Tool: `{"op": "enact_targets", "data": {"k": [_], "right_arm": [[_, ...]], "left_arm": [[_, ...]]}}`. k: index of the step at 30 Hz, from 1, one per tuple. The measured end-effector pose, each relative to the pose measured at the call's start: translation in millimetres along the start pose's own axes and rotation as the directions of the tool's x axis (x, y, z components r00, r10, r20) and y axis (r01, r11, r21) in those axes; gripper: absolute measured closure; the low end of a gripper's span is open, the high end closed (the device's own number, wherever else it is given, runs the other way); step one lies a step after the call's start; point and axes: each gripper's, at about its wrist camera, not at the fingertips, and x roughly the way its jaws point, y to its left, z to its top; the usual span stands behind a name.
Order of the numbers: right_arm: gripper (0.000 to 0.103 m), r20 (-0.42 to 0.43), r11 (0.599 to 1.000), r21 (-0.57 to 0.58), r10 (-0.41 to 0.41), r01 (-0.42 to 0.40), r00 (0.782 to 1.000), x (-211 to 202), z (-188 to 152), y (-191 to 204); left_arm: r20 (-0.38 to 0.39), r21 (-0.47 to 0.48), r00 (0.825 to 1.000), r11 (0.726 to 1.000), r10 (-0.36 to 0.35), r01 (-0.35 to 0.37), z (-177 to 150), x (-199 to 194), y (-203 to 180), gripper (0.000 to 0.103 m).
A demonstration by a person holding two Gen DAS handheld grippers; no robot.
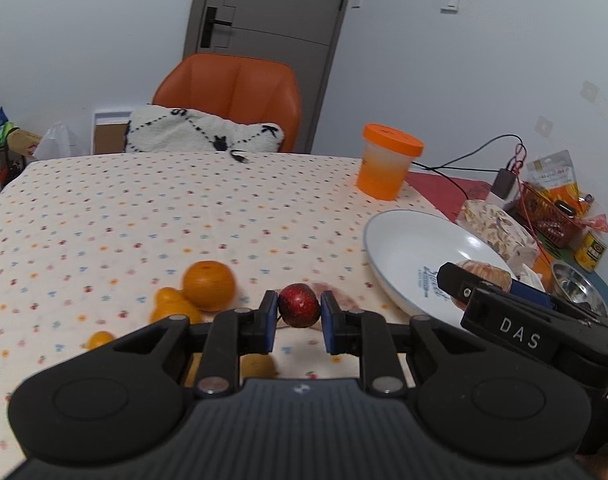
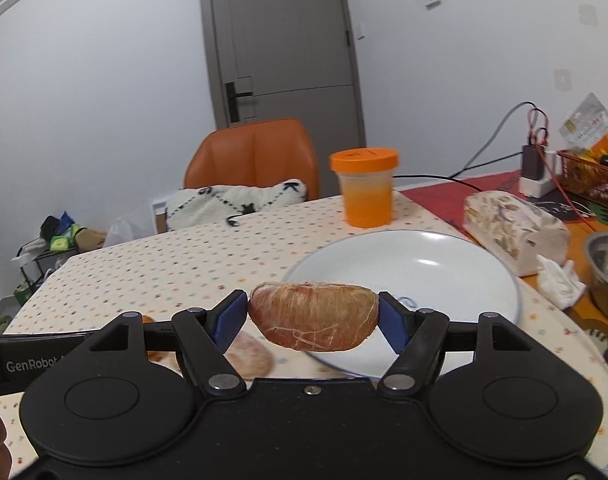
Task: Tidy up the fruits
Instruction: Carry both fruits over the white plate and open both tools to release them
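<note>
My left gripper (image 1: 299, 312) is shut on a small dark red fruit (image 1: 299, 305), held above the dotted tablecloth (image 1: 144, 216). Left of it lie a big orange (image 1: 209, 284) and small orange fruits (image 1: 172, 303). My right gripper (image 2: 313, 318) is shut on a peeled pomelo segment (image 2: 313, 317), over the near rim of the white plate (image 2: 443, 264). In the left wrist view the right gripper (image 1: 469, 286) with that segment (image 1: 485, 274) reaches over the plate (image 1: 403, 248) from the right. The plate holds no fruit.
An orange-lidded jar (image 2: 363, 188) stands behind the plate. A tissue pack (image 2: 515, 232), a steel bowl (image 2: 607, 276), a red basket (image 2: 587, 176) and a charger with cables (image 2: 533, 172) crowd the right. An orange chair (image 1: 232, 100) with a cushion (image 1: 204, 132) is at the far edge.
</note>
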Motion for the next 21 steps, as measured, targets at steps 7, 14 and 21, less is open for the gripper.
{"op": "enact_targets", "data": {"k": [7,14,21], "right_arm": [[0.035,0.011,1.000,0.012,-0.028,0.028,1.000,-1.8,-0.8,-26.5],[0.035,0.006,0.998,0.027,-0.050,0.049,0.999,0.3,-3.6,-50.7],[0.035,-0.010,0.998,0.040,-0.058,0.058,0.998,6.8,-8.1,-67.1]], "left_arm": [[-0.011,0.039,1.000,0.999,-0.023,0.023,2.9,12.5,-26.4,0.082],[-0.027,0.066,0.999,0.997,-0.039,0.041,4.6,25.8,-46.8,0.082],[-0.030,0.086,0.998,0.995,-0.055,0.057,9.0,34.7,-62.6,0.082]]}}
